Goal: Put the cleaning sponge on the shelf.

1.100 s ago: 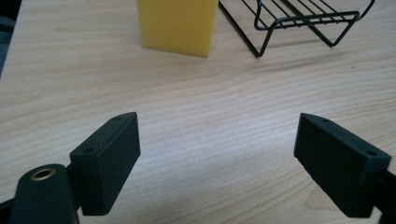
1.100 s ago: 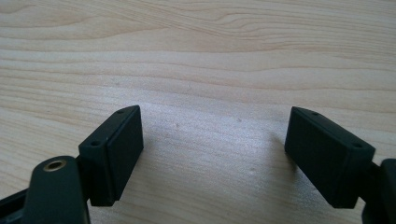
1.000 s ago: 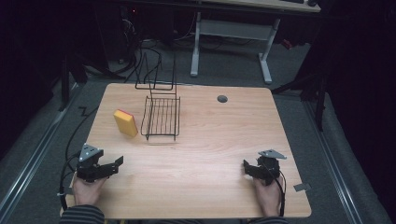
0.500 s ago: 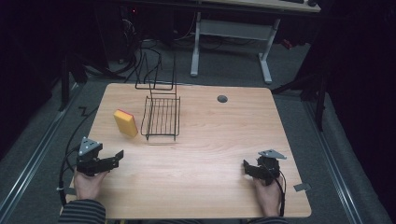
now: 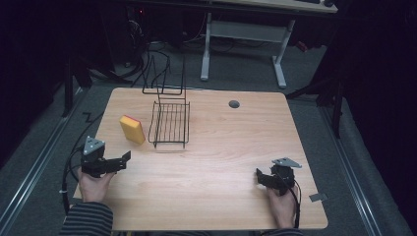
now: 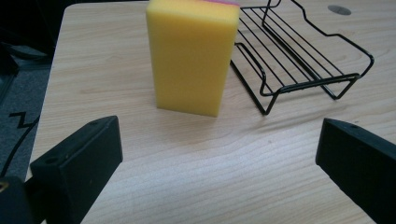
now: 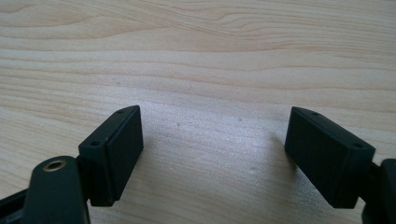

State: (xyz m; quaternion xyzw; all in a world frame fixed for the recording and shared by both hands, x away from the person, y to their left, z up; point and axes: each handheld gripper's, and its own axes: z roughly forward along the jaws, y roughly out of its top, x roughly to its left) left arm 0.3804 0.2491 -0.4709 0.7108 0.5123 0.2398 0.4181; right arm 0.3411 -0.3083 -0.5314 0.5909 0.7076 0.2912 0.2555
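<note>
A yellow sponge (image 5: pixel 132 129) with a pink top stands upright on the wooden table (image 5: pixel 221 147), just left of a black wire rack (image 5: pixel 170 125). My left gripper (image 5: pixel 123 160) hovers at the near left and points toward the sponge. Its jaws have just been opening and now stand open with nothing between them. In the left gripper view the sponge (image 6: pixel 191 56) stands ahead of the left gripper (image 6: pixel 217 140), with the rack (image 6: pixel 299 60) to its right. At the near right, my right gripper (image 5: pixel 259 177) rests low, open over bare wood (image 7: pixel 212 135).
A taller wire stand (image 5: pixel 164 78) stands at the table's back edge behind the rack. A round cable hole (image 5: pixel 234 103) lies at the back centre. A white desk frame (image 5: pixel 241 49) stands on the floor beyond the table.
My left gripper has lifted and moved a little away from the person, toward the sponge, and its jaws have spread wider. The right gripper has stayed put.
</note>
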